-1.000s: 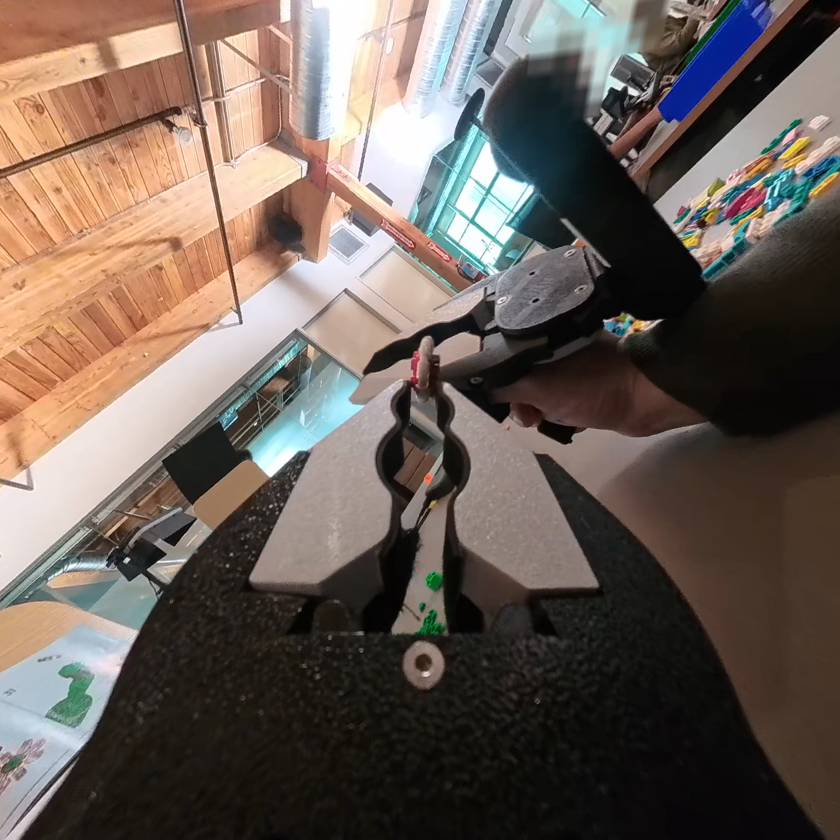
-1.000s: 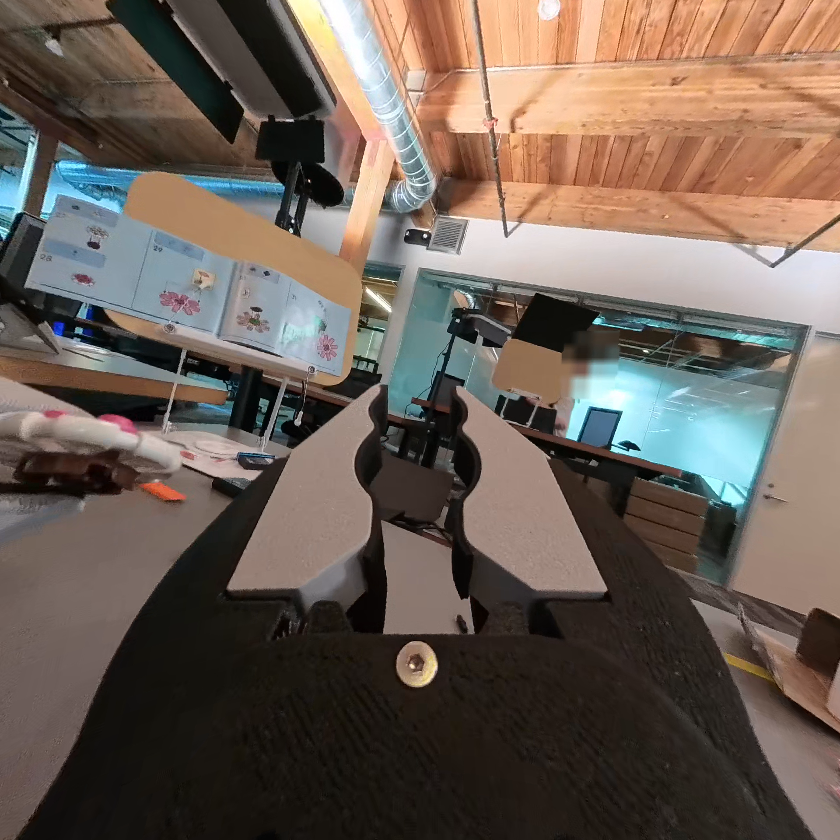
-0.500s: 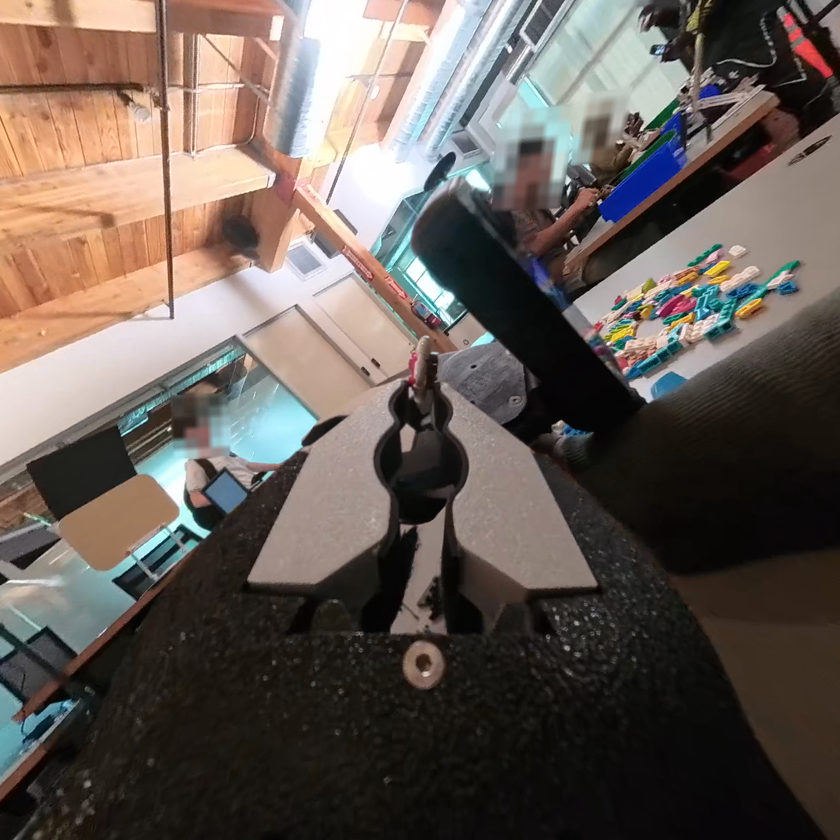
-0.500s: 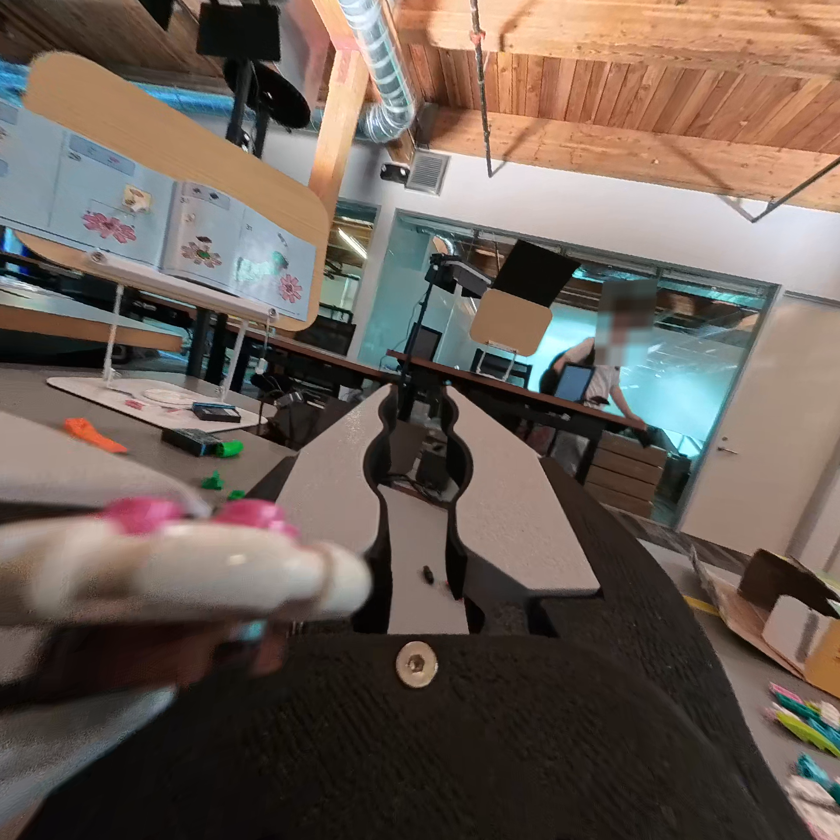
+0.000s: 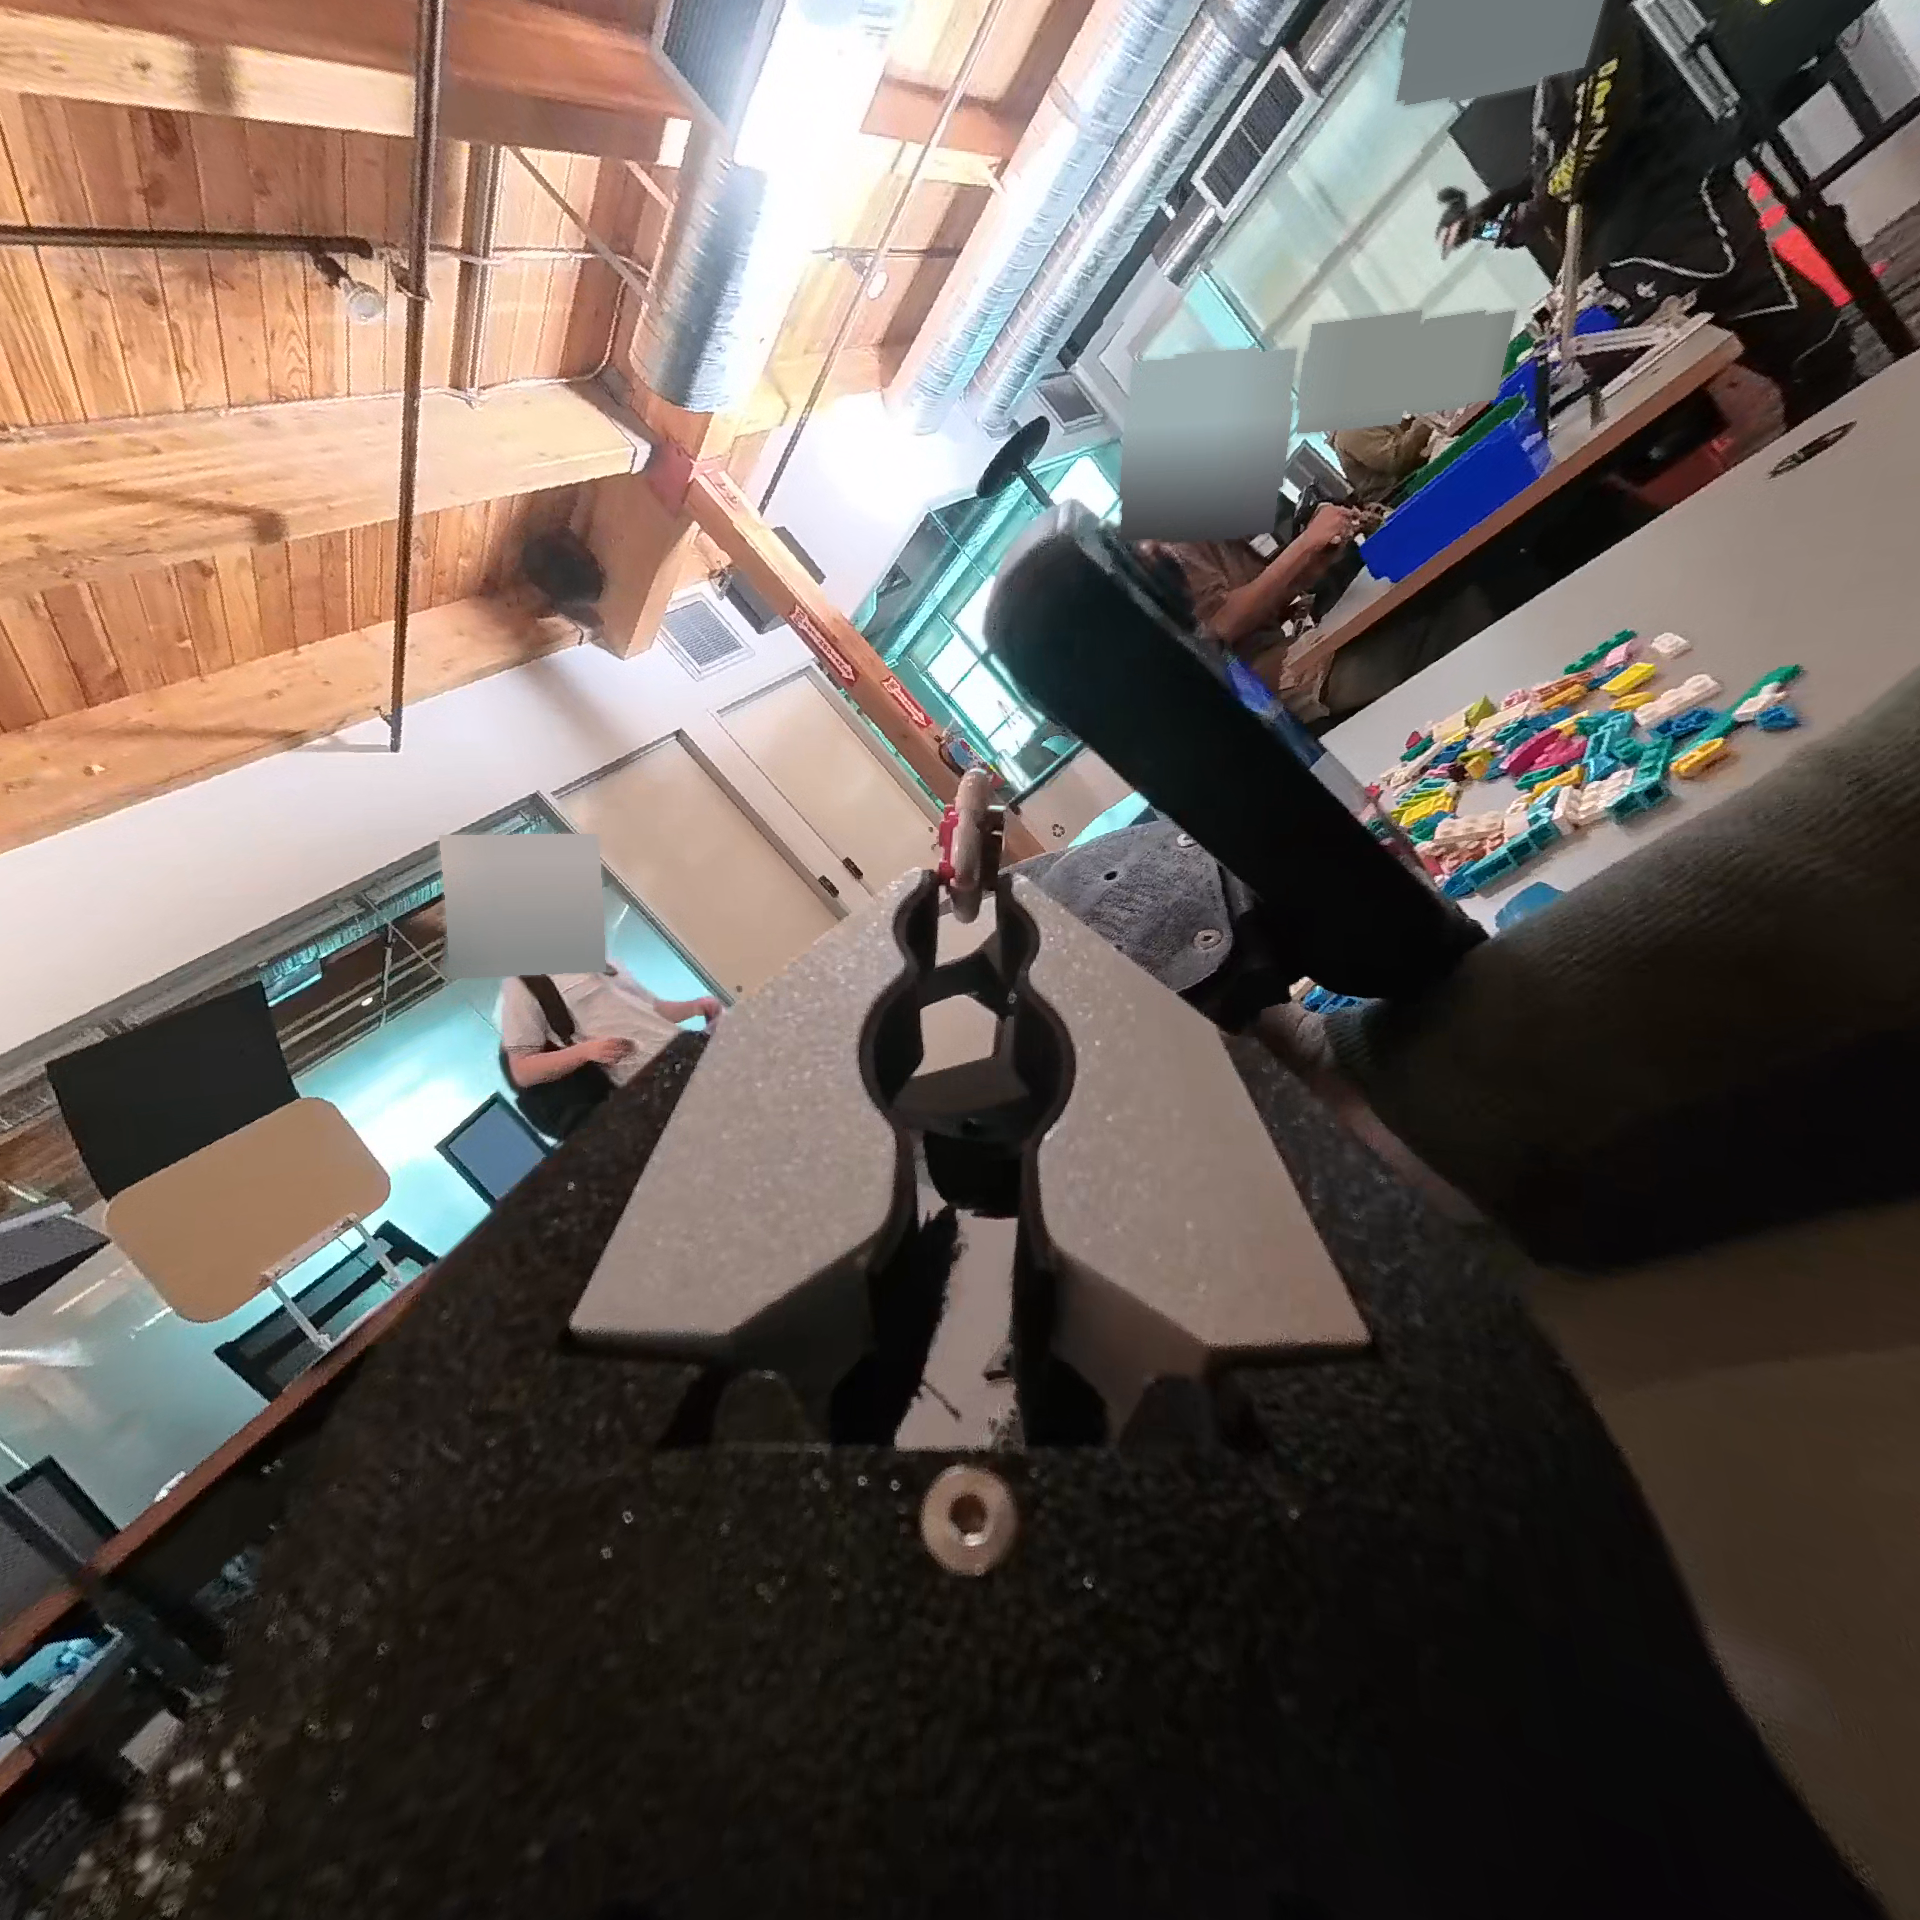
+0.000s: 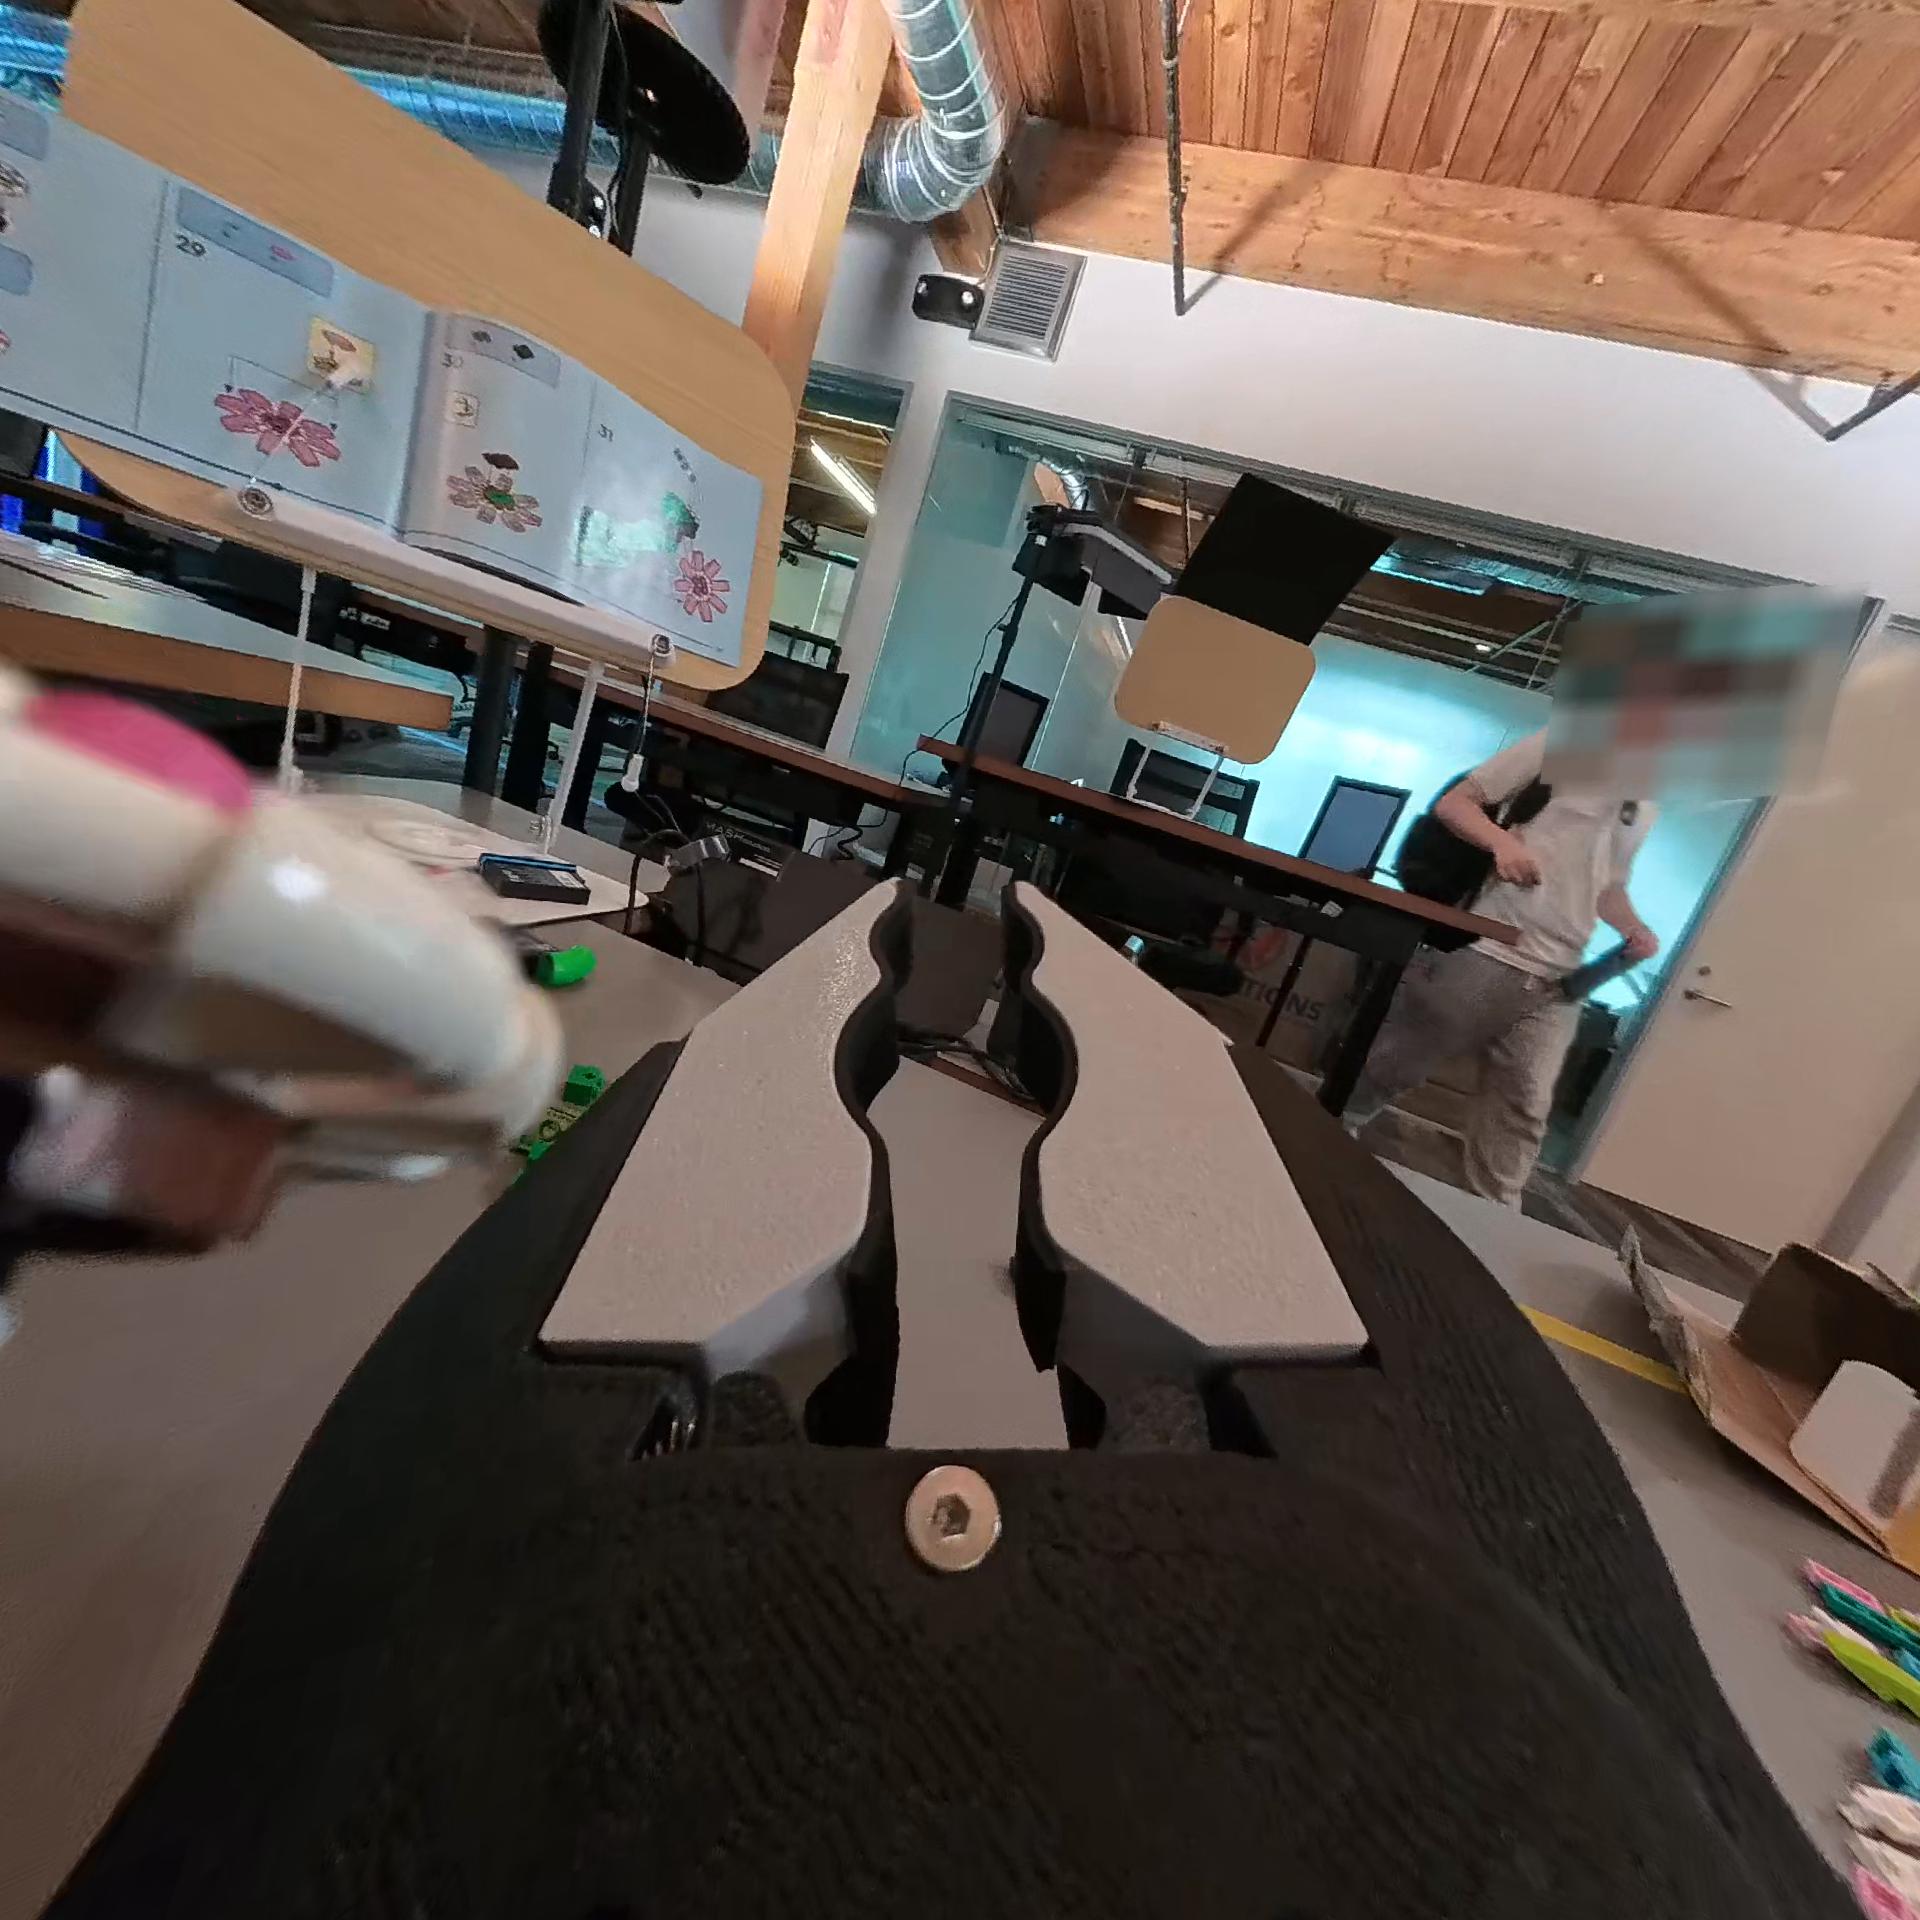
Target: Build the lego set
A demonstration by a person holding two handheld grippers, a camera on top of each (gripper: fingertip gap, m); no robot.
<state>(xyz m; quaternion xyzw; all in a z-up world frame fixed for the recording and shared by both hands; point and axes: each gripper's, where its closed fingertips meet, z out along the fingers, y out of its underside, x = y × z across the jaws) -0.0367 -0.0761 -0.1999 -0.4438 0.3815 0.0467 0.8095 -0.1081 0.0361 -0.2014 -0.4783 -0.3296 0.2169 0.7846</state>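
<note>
Cardboard box (image 6: 1829, 1351), torn open, lies beyond the right hand-held gripper (image 6: 956, 920), its contents unclear; a blue bin (image 5: 1455, 509) sits on a far table. The left hand-held gripper (image 5: 966, 894) pinches a small white-and-pink lego flower piece (image 5: 968, 847) edge-on at its fingertips. The right hand-held gripper is parted and empty, with that flower blurred just left of it. Only the left wrist view shows the full spread of loose bricks (image 5: 1558, 758) on the grey surface (image 5: 1714, 540); only the right shows the instruction booklet (image 6: 395, 436).
</note>
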